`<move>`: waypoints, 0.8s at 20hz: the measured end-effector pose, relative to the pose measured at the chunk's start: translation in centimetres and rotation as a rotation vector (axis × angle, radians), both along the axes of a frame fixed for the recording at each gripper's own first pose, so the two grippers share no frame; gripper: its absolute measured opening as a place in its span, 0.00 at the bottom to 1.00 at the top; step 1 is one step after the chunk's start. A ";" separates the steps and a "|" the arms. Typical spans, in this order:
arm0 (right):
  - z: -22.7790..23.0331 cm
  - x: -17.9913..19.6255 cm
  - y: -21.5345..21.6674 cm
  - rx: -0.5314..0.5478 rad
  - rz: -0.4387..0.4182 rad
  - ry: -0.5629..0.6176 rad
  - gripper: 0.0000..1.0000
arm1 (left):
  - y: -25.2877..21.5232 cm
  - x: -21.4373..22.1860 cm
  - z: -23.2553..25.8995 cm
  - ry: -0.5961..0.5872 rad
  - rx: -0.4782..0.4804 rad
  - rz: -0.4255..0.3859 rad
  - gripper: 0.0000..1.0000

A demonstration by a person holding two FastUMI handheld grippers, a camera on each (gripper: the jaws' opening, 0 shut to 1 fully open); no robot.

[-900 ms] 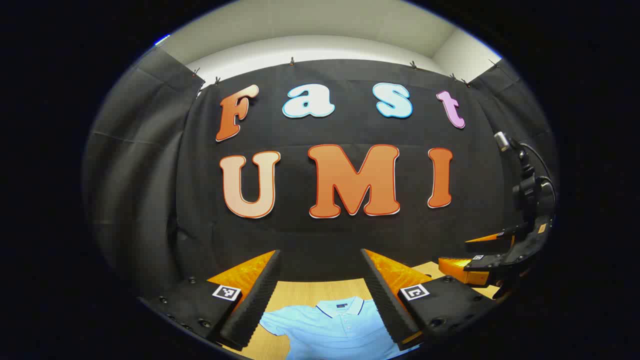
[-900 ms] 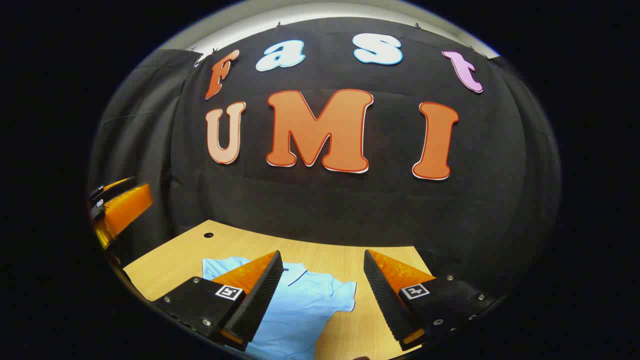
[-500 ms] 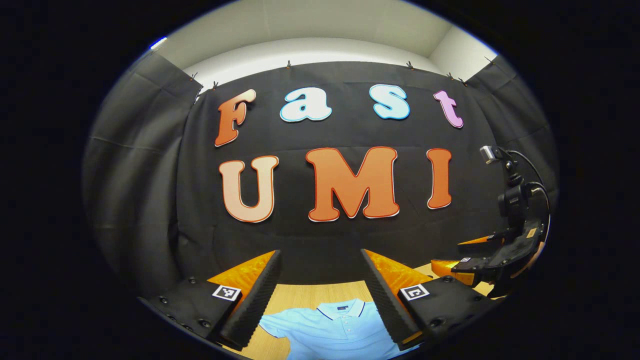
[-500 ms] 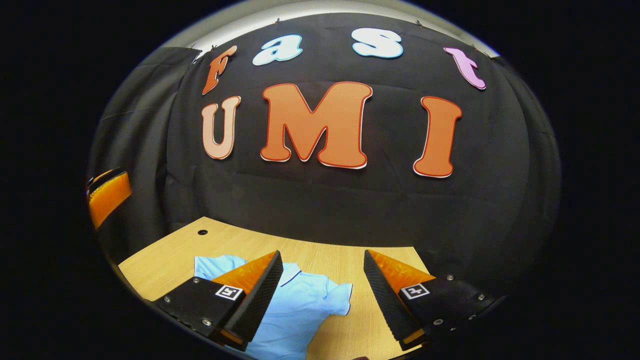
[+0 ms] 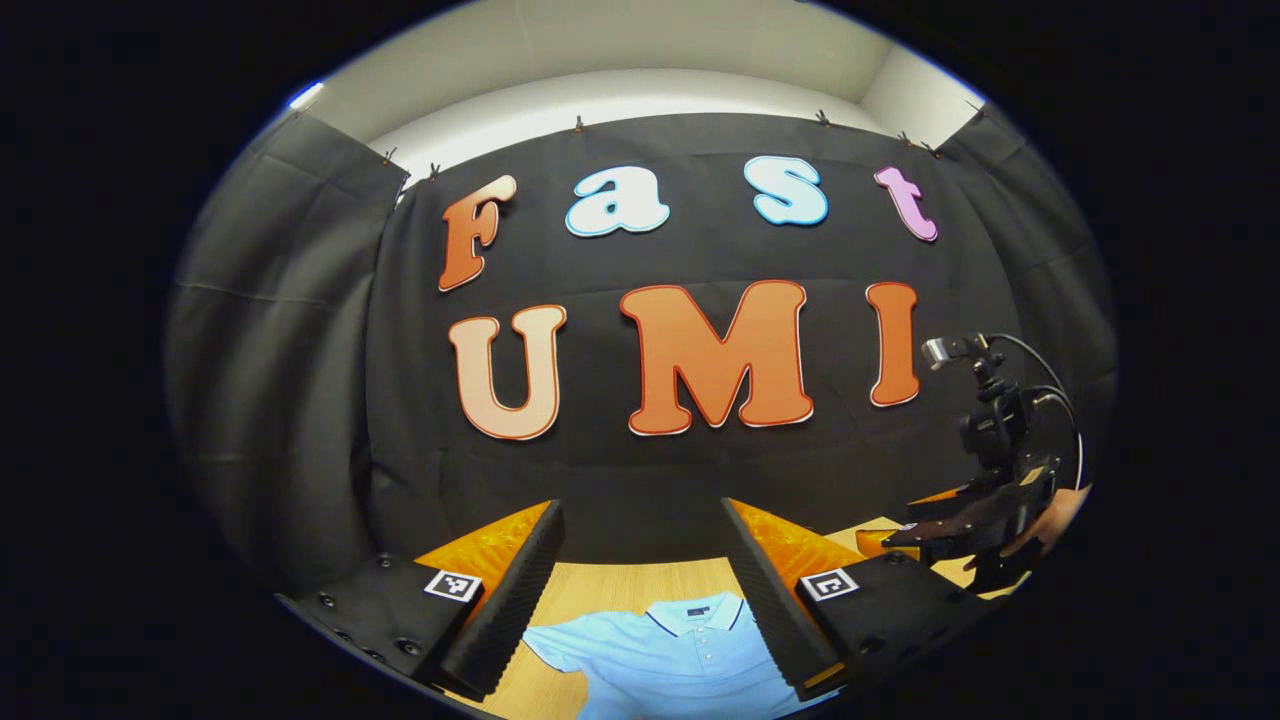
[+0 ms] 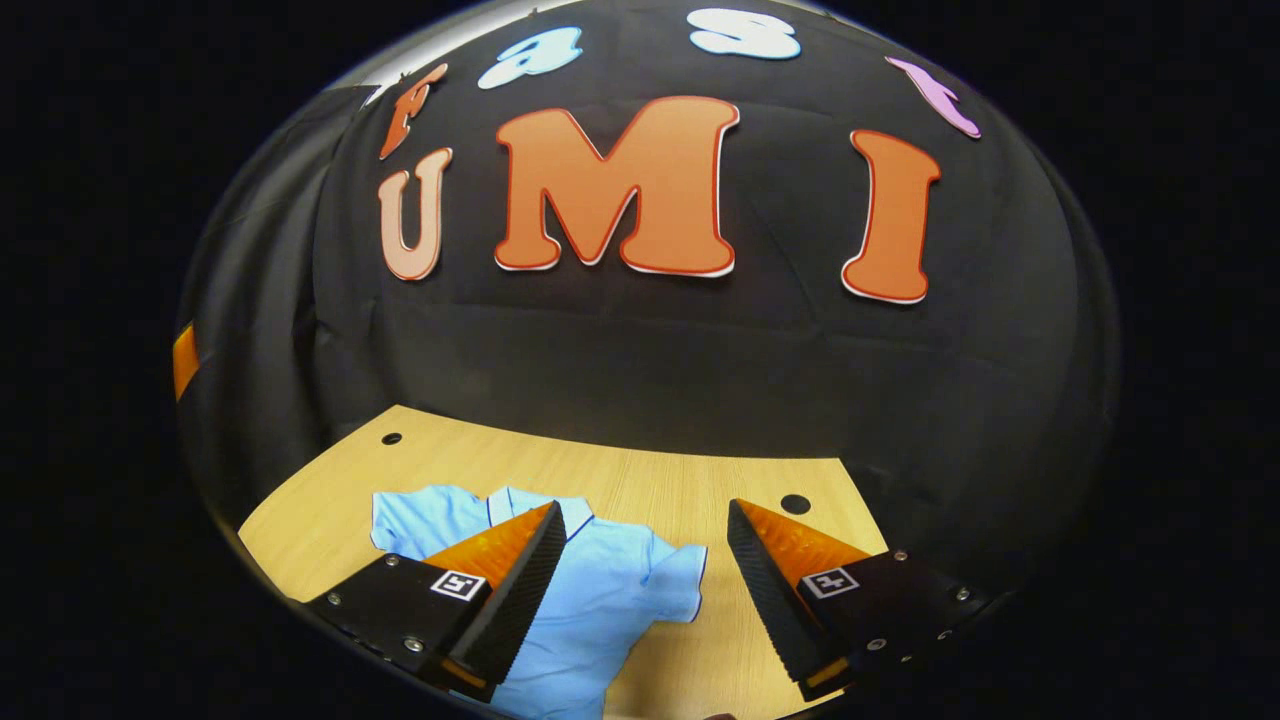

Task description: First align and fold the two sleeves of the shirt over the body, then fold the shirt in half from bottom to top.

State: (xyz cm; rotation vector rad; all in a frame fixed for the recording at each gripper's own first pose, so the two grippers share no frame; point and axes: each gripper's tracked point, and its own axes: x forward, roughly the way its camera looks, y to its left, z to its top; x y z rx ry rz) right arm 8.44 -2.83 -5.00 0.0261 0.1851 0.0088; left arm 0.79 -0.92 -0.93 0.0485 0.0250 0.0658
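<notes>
Left gripper point(image 5: 640, 560), left gripper view: fingers spread wide, nothing between them, held above the table point(image 5: 600, 590) and aimed mostly at the booth wall. Shirt point(image 5: 680, 655) lies flat on the table below the gap, collar toward the wall, one short sleeve point(image 5: 550, 645) spread out to the side. Right gripper point(image 5: 905, 535) is off beyond the shirt's other side, held in a hand point(image 5: 1045, 520); from this angle I cannot tell how its fingers stand.

Right gripper point(image 6: 645, 560), right gripper view: its own fingers are spread, empty, clear of the cloth. The shirt point(image 6: 590, 610) lies under and just beyond them, the near sleeve point(image 6: 675, 590) flat on the table point(image 6: 660, 490), its tip between the two fingers as seen from here. Two holes point(image 6: 795, 503) in the table sit past the shirt, toward the wall.

Judgement: step one, sleeve folding, not yet begun; both sleeves lie out. I reckon the next move calls for lowering each gripper to its own sleeve's outer edge, pinching one layer only, then carrying both inward together.
</notes>
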 end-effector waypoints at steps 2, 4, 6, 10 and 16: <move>-1.6 1.6 -0.7 0.021 -0.007 0.053 0.99 | -0.2 0.1 -0.5 0.022 0.002 0.007 1.00; -3.7 3.2 -1.6 0.035 -0.012 0.130 0.99 | -0.1 0.1 -1.2 0.044 0.004 0.018 1.00; -6.0 4.4 -1.9 0.058 -0.014 0.217 0.98 | 0.3 0.3 -1.6 0.062 0.010 0.034 1.00; -10.6 6.7 -2.1 0.139 -0.007 0.393 0.96 | 1.2 0.3 -2.6 0.093 0.013 0.075 1.00; -17.4 9.2 -2.1 0.163 0.019 0.610 0.87 | 1.2 0.8 -3.4 0.124 0.029 0.090 1.00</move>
